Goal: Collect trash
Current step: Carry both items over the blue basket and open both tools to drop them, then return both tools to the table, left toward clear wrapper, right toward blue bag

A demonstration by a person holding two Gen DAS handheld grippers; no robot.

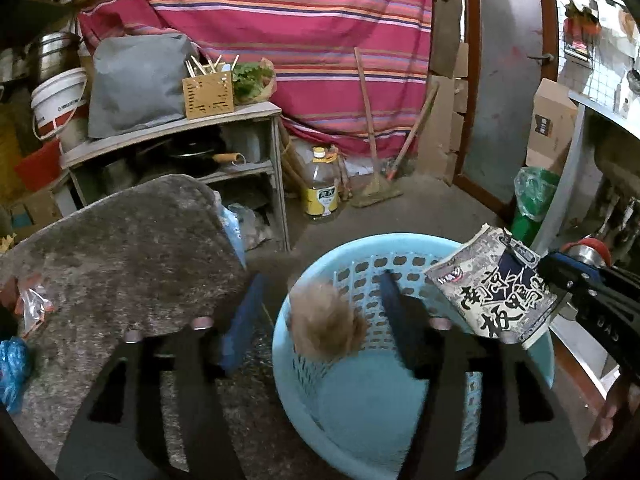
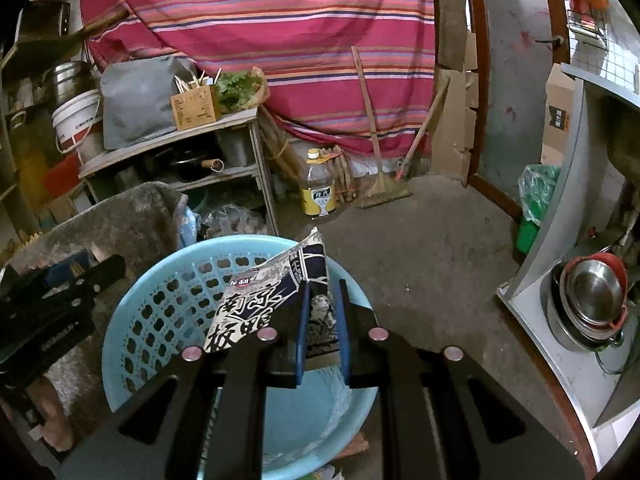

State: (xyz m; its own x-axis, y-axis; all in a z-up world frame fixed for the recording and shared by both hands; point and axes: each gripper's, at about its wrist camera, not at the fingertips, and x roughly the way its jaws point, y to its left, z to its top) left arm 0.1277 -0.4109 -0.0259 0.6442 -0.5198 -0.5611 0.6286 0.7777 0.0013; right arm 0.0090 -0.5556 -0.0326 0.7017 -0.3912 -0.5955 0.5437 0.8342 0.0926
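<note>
A light blue perforated basket [image 1: 360, 242] stands below both grippers. My left gripper [image 1: 322, 280] is open over its left rim. A blurred brown crumpled wad [image 1: 326, 324] hangs between the fingers, over the basket, and neither pad touches it. My right gripper [image 2: 322, 292] is shut on a flattened printed packet with dark lettering [image 2: 256, 304], holding it tilted over the basket [image 2: 160, 320]. In the left wrist view the same packet [image 1: 496, 284] sticks out over the basket's right rim from the right gripper [image 1: 554, 270].
A grey mat-covered table [image 1: 120, 248] lies left of the basket, with a clear plastic bag [image 1: 32, 304] and a blue bag [image 1: 12, 368] at its left edge. Beyond are a shelf unit [image 1: 180, 136], an oil bottle [image 1: 320, 188], a broom [image 1: 376, 188], a green-lined bin [image 1: 532, 200] and metal bowls [image 2: 592, 296].
</note>
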